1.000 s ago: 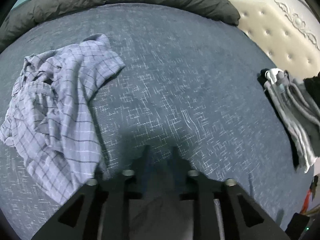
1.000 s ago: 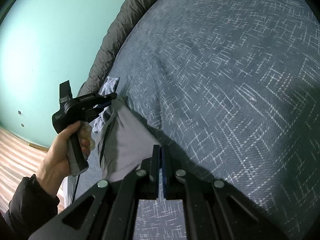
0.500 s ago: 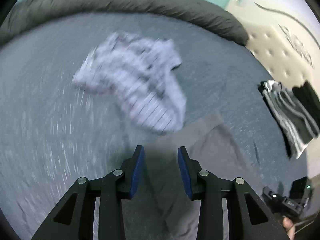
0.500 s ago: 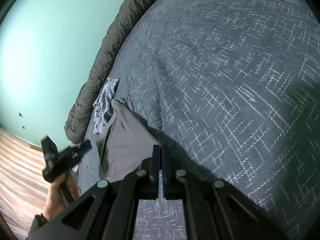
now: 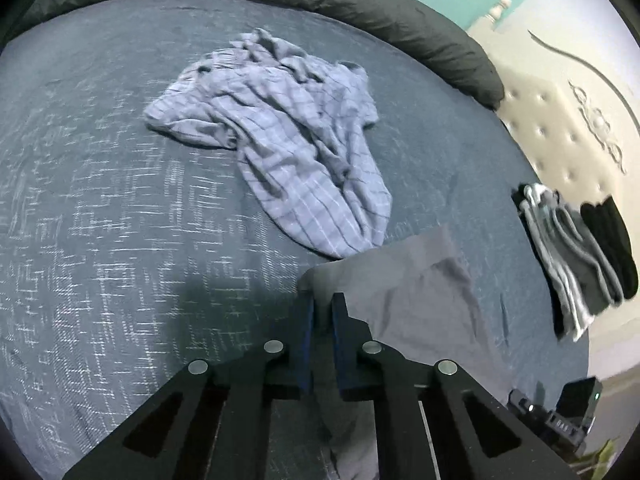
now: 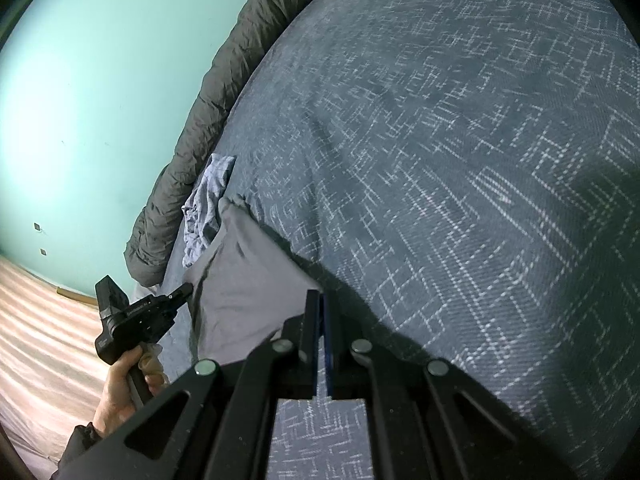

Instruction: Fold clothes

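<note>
A plain grey garment (image 5: 400,292) lies on the blue patterned bedspread (image 5: 120,240), stretched between my two grippers. My left gripper (image 5: 323,300) is shut on its near corner, and cloth hangs below the fingers. The right wrist view shows the left gripper (image 6: 182,291) at the garment's (image 6: 248,280) left edge, held by a hand (image 6: 120,384). My right gripper (image 6: 321,296) is shut on the garment's other edge. A crumpled blue plaid shirt (image 5: 296,140) lies beyond the grey garment, untouched; it also shows as the plaid shirt (image 6: 208,200) in the right wrist view.
A folded stack of grey and black clothes (image 5: 576,256) sits at the bed's right side, near the cream tufted headboard (image 5: 560,128). A rolled dark grey duvet (image 5: 360,4) runs along the far edge. Wooden floor (image 6: 40,320) lies past the bed's left edge.
The left gripper opened, swung away from the cloth, then came back and closed on the grey garment's corner. The right gripper has stayed shut and still.
</note>
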`<state>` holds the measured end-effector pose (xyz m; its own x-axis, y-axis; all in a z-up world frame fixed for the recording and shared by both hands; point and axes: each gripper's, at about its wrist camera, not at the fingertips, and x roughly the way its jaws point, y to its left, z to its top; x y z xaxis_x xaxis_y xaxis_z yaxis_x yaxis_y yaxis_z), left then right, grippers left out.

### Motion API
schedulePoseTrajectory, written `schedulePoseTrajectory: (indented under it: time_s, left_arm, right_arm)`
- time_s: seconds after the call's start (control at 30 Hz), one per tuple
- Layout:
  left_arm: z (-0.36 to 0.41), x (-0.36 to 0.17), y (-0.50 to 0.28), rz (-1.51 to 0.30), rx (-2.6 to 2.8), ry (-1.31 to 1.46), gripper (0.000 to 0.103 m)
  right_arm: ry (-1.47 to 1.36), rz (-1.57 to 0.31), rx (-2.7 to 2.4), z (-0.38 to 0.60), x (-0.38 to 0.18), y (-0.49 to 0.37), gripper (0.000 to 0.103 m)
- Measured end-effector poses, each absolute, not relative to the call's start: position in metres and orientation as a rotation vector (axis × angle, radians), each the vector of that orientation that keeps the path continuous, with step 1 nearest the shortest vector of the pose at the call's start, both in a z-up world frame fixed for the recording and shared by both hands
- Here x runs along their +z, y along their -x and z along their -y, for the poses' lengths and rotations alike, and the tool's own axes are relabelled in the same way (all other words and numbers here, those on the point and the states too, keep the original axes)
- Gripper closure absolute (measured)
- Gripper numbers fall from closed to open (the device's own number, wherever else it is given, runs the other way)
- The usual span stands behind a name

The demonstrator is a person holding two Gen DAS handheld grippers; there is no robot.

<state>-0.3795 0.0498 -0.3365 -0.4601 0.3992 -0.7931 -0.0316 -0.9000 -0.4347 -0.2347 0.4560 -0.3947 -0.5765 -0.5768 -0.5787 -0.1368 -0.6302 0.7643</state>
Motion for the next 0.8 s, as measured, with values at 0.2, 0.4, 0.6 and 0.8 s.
schedulePoseTrajectory:
  time_s: [0.2,0.4,0.6,0.8]
  left_arm:
    - [-0.05,-0.341,0.379,0.523,2.425,1.479,0.095]
    - [-0.05,-0.344,0.378,0.517,2.421,1.491,0.092]
    - [-0.045,-0.34,0.371,0.528,2.429,1.474,0.083]
    - [-0.039,-0.337,0.363,0.56,2.431,1.448,0.081]
  right_arm:
    - [-1.285,1.15,-2.291,-0.454,-0.395,0.236,0.101]
    - [-1.316,1.129,-2.302,-0.446,-0.395,0.24,0.101]
    - [-1.326,1.16,-2.32,-0.452,-0.395,0.24,0.101]
    - [-1.288,1.185,-2.372,-0.461,-0.389,0.238,0.096]
